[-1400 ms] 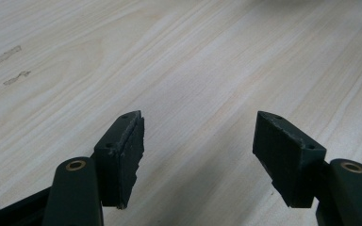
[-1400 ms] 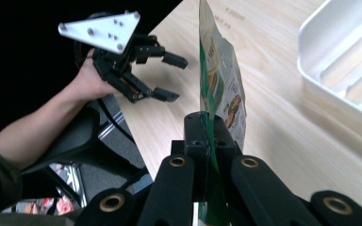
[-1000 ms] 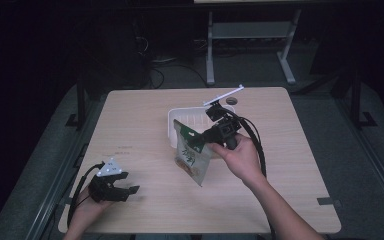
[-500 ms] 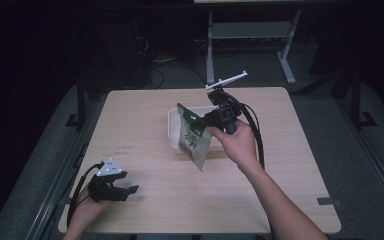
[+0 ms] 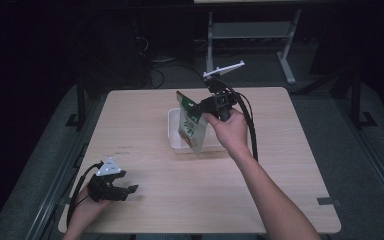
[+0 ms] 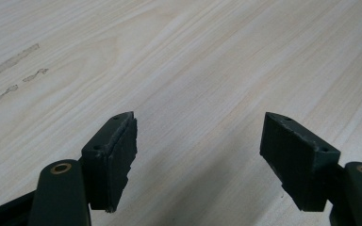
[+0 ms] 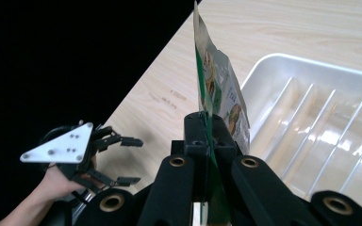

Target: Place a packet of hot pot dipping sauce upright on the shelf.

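Above the far middle of the wooden table (image 5: 290,165), the right gripper (image 5: 196,109) pinches the top edge of a green-and-white snack pouch (image 5: 190,129), jaws pressed tight on the foil as the right gripper view shows (image 7: 206,123). Compared with a second ago, the hand has carried the pouch up and away from the person: it hung in front of the tray then, and now it dangles over the white plastic tray (image 5: 174,131), lower corner near the tray's front rim. The pouch is flat, glossy, printed with food pictures on a pale ground and a green band, and hangs slightly tilted, edge-on to the right gripper's camera. The tray is shallow, rectangular, translucent white with raised ribs along its floor (image 7: 311,127). At the near left corner, the left gripper (image 5: 130,189) rests low over the table in the same spot as before, a grey three-cornered plate on its top; its jaws have just been opening and stand spread with bare wood grain between the dark, ridged rubber pads (image 6: 122,146). The tabletop is pale laminate with a fine straight grain, rounded corners.
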